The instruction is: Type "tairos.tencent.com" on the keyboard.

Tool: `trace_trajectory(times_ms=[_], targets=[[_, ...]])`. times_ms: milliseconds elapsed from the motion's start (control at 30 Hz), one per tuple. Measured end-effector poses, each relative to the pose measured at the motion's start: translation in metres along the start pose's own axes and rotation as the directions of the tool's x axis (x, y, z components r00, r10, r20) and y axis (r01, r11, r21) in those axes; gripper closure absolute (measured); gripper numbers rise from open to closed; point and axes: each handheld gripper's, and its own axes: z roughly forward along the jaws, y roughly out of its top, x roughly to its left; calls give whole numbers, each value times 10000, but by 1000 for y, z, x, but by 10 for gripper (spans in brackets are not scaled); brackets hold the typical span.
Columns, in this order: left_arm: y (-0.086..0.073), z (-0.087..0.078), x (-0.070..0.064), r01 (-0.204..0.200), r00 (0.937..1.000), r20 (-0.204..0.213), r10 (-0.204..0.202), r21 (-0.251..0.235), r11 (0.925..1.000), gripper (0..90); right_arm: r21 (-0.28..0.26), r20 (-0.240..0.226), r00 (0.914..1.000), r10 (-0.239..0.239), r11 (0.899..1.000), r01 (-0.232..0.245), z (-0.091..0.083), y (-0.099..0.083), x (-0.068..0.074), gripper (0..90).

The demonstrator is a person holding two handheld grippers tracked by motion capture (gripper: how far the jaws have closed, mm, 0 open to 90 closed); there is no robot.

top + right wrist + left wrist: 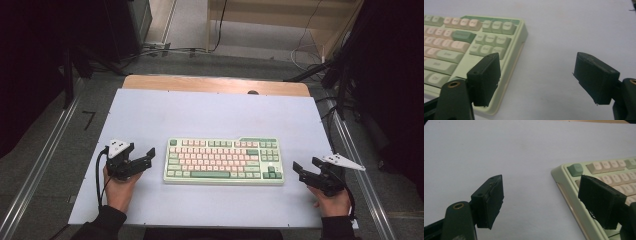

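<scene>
White table (210,112) holds keyboard (223,161) between left gripper (146,157) and right gripper (300,169).

Your left gripper view cuts the keyboard (599,177) off at the right and bottom edges, and one black jaw stands in front of its keys, hiding several caps. The key legends there are too soft to read. In your right gripper view the keyboard (461,47) runs off the left edge, its near corner sits behind a jaw, and the lettering blurs into smudges. From the high view, the key legends are too small to make out, and your sleeves (102,225) are cut by the bottom edge. A small dark object (253,92) at the table's (210,115) far edge is too small to identify. Black shadow swallows both upper corners.
</scene>
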Motion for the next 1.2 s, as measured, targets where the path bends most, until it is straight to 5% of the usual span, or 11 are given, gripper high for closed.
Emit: trace_trajectory(times_ms=[367, 467, 600, 767, 1000, 1100, 1200], targets=[[12, 5, -36, -631, 9931, 990, 633, -52, 9980, 214, -93, -1104, 9932, -364, 9993, 356, 7, 11, 37, 218], [13, 12, -58, -1231, 9834, 1351, 1211, 62, 9924, 215, -118, -1260, 9906, -532, 9986, 521, 11, 14, 46, 236], [14, 17, -72, -1460, 9768, 1601, 1425, 104, 9892, 248, -176, -1485, 9861, -748, 9972, 730, 15, 17, 58, 315], [19, 28, -85, -1227, 9587, 2619, 1105, 304, 9920, 369, -315, -1921, 9778, -833, 9964, 787, 17, 20, 65, 555], [22, 39, -104, -1671, 9423, 2966, 1553, 146, 9858, 760, -258, -2208, 9698, -1035, 9946, 1003, 26, 24, 75, 865], [24, 45, -115, -2023, 9353, 2984, 1902, 100, 9793, 880, -258, -2336, 9663, -1083, 9941, 1052, 31, 27, 81, 872], [24, 50, -123, -2302, 9301, 2988, 2138, 204, 9729, 900, -227, -2455, 9624, -1165, 9932, 1144, 36, 29, 87, 872]])
